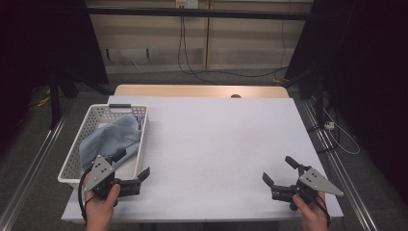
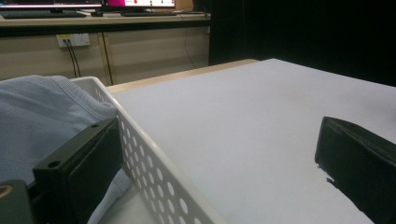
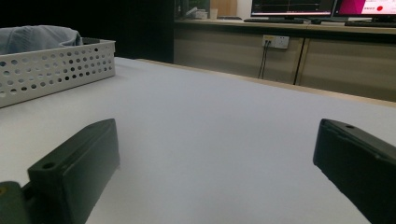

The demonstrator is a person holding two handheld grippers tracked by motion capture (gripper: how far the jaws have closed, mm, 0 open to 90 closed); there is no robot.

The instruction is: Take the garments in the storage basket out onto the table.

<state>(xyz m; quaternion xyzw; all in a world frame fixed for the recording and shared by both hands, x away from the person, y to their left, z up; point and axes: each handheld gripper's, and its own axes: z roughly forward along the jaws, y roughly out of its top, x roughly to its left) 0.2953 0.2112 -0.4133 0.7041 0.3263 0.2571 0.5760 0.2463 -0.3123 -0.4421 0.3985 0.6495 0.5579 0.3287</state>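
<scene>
left gripper (image 1: 131,167): jaws spread, straddling basket (image 1: 86,126) wall, nothing gripped | right gripper (image 1: 279,171): jaws spread, empty | cloth (image 1: 111,137): held in basket

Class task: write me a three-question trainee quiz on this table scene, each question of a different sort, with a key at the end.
1. True or false: the blue cloth lies in the white basket.
2. Which gripper has one of its jaws over the basket? A) left gripper B) right gripper C) both
3. Fill in: the jaws of both grippers stand ____, with nothing between them except, for the left one, the basket's wall.

Key: 1 true. 2 A: in the left gripper view, the basket's wall runs between the two jaws. 3 open.
</scene>
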